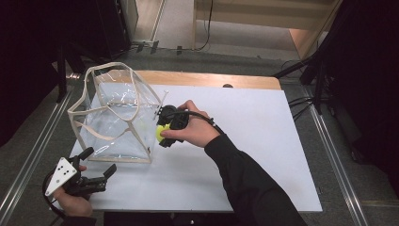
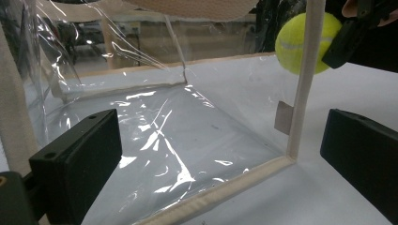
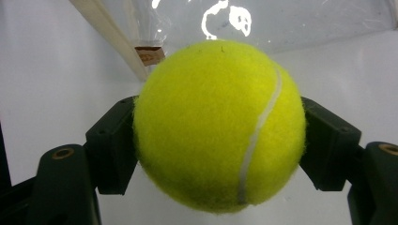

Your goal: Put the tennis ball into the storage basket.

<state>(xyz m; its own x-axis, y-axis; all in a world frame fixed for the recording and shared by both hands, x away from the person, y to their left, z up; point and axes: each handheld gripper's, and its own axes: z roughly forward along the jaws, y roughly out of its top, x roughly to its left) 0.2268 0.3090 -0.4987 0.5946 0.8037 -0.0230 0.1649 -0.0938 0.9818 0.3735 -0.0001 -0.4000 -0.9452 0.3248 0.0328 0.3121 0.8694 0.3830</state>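
In the high view the person's right hand (image 1: 195,129) covers most of the right gripper (image 1: 165,129), and only a sliver of the tennis ball (image 1: 161,133) peeks out beside it. In the left gripper view a cream edge strip of the clear bag (image 2: 307,70) crosses the ball (image 2: 293,44), and the bag's top is cut off by the upper edge. In the right gripper view the ball (image 3: 218,124) hides the pads gripping it and much of the desk (image 3: 51,79) behind.
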